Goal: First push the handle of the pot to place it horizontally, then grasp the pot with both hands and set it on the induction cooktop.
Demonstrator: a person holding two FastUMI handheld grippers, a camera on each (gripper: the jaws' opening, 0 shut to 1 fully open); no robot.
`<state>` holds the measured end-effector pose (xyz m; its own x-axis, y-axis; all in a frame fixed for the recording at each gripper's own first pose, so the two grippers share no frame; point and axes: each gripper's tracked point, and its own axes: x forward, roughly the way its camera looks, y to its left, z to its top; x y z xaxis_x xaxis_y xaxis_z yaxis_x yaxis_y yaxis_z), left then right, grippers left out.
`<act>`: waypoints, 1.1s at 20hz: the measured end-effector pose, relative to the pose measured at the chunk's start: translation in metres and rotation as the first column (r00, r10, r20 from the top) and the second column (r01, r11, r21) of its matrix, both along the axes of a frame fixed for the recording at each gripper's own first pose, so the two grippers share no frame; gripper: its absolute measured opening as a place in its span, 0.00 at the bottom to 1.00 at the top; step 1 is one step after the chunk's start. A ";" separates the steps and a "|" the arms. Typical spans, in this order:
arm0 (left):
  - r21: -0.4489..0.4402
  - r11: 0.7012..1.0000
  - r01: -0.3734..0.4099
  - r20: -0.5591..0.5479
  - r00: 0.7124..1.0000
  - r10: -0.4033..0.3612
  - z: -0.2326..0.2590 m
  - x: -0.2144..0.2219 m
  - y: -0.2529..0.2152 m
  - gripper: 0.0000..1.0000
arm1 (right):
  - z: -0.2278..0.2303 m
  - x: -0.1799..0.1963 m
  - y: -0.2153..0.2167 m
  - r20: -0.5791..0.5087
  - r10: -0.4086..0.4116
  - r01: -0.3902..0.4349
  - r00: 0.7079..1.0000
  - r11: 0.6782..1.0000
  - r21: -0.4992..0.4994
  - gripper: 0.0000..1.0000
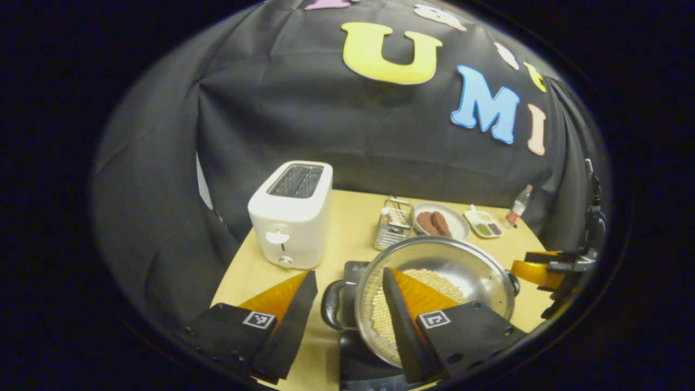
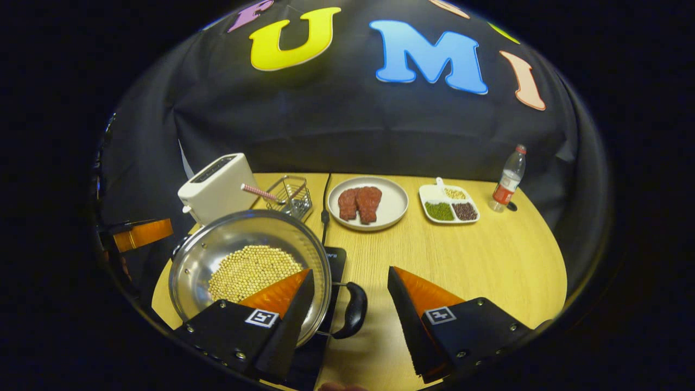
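**Pot on the cooktop, both grippers spread at its handles**

The pot point(image 2: 247, 266), a shiny steel pan with a layer of pale beans across its bottom, sits on the dark induction cooktop point(image 2: 335, 255) near the front edge of the bench point(image 2: 488, 260). Its 2 black side handles lie roughly level, 1 at each side of the rim.

In the left gripper view, the left gripper point(image 1: 347, 304) is spread wide, 1 finger over the bare bench and the other over the pot's bowl, with the left handle point(image 1: 331, 304) in the gap between them; neither finger presses on it. In the right gripper view, the right gripper point(image 2: 350, 301) is likewise released, straddling the right handle point(image 2: 354, 309) without closing.

Judging from this, the placing step looks done or nearly so, since the pot appears to rest on the cooktop, though I cannot tell whether it is centred. If the placement holds, the next move calls for drawing both grippers straight back off the handles without knocking them. The toaster point(image 2: 217, 187) and the plate of meat point(image 2: 368, 202) stand well apart behind.
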<state>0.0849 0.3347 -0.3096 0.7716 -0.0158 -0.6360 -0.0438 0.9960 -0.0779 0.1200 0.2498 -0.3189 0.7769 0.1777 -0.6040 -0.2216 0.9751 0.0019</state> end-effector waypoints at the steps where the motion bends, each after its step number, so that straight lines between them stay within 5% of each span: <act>1: 0.008 1.000 0.004 0.040 0.999 -0.004 0.022 -0.002 -0.014 0.82 | 0.020 0.002 -0.006 0.048 0.011 -0.011 0.999 1.000 0.004 0.83; 8: 0.008 0.999 0.044 0.299 0.953 -0.044 0.155 -0.012 -0.170 0.83 | 0.156 -0.009 -0.088 0.292 -0.031 0.012 0.956 0.998 0.070 0.82; 11: -0.035 0.996 0.086 0.401 0.914 -0.064 0.210 -0.017 -0.250 0.82 | 0.207 -0.026 -0.133 0.375 -0.084 0.047 0.923 0.993 0.106 0.82; 17: 0.045 0.995 0.094 0.561 0.821 -0.103 0.299 -0.037 -0.354 0.86 | 0.280 -0.057 -0.207 0.468 -0.136 0.062 0.873 0.983 0.171 0.82; 19: 0.041 0.995 0.096 0.572 0.814 -0.102 0.301 -0.042 -0.381 0.92 | 0.294 -0.062 -0.222 0.498 -0.112 0.035 0.860 0.986 0.161 0.96; 22: 0.040 0.997 0.072 0.558 0.826 -0.082 0.296 -0.053 -0.400 0.99 | 0.302 -0.063 -0.240 0.516 -0.073 0.003 0.854 0.991 0.135 0.96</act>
